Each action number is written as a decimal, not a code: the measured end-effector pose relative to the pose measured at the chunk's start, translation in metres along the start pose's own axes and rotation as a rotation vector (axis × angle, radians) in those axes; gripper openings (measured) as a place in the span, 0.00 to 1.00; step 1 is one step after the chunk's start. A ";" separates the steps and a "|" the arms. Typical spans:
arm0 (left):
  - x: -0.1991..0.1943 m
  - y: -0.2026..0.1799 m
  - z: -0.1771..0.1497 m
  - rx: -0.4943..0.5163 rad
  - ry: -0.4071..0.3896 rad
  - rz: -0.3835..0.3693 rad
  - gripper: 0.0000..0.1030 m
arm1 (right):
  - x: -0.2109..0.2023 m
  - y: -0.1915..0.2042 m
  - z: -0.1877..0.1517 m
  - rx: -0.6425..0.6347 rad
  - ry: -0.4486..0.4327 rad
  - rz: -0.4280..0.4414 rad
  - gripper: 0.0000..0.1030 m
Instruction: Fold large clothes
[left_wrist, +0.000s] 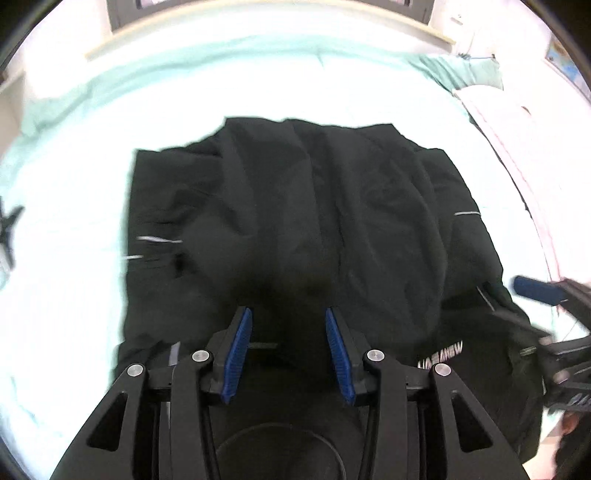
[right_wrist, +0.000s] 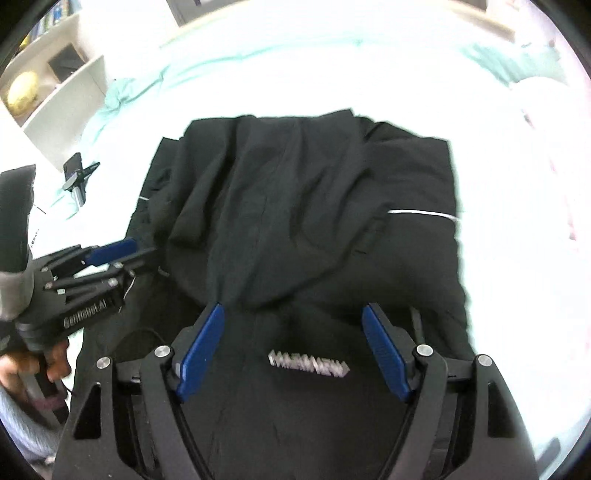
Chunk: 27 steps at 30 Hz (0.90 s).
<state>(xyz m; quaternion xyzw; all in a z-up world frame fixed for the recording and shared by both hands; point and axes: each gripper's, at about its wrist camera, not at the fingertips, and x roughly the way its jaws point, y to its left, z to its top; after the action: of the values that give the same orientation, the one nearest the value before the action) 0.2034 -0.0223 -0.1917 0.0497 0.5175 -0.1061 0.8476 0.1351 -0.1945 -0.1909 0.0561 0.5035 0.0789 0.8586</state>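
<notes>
A large black garment (left_wrist: 295, 221) with thin white stripes and a white logo lies partly folded on a pale bed; it also shows in the right wrist view (right_wrist: 303, 206). My left gripper (left_wrist: 289, 317) is open and empty above the garment's near edge. My right gripper (right_wrist: 293, 314) is open and empty above the near part, just beyond the white logo (right_wrist: 308, 364). The right gripper shows at the right edge of the left wrist view (left_wrist: 543, 295). The left gripper shows at the left of the right wrist view (right_wrist: 110, 254).
The bed sheet (left_wrist: 74, 206) is pale mint and white. A white quilt (left_wrist: 517, 122) lies on the right. A small phone stand (right_wrist: 77, 177) sits on the bed at the left. White shelves (right_wrist: 55, 81) stand beyond it.
</notes>
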 end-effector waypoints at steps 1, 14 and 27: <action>-0.009 0.004 -0.007 0.003 -0.007 0.010 0.42 | -0.011 -0.005 -0.006 0.001 -0.008 -0.002 0.77; -0.141 0.088 -0.130 -0.126 -0.103 0.146 0.42 | -0.129 -0.111 -0.159 0.162 0.069 -0.110 0.77; -0.224 0.196 -0.282 -0.393 -0.157 0.085 0.57 | -0.151 -0.175 -0.267 0.395 0.123 0.093 0.77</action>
<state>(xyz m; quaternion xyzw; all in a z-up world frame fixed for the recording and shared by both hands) -0.0950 0.2516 -0.1273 -0.1033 0.4579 0.0290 0.8825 -0.1567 -0.3906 -0.2228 0.2416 0.5575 0.0213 0.7940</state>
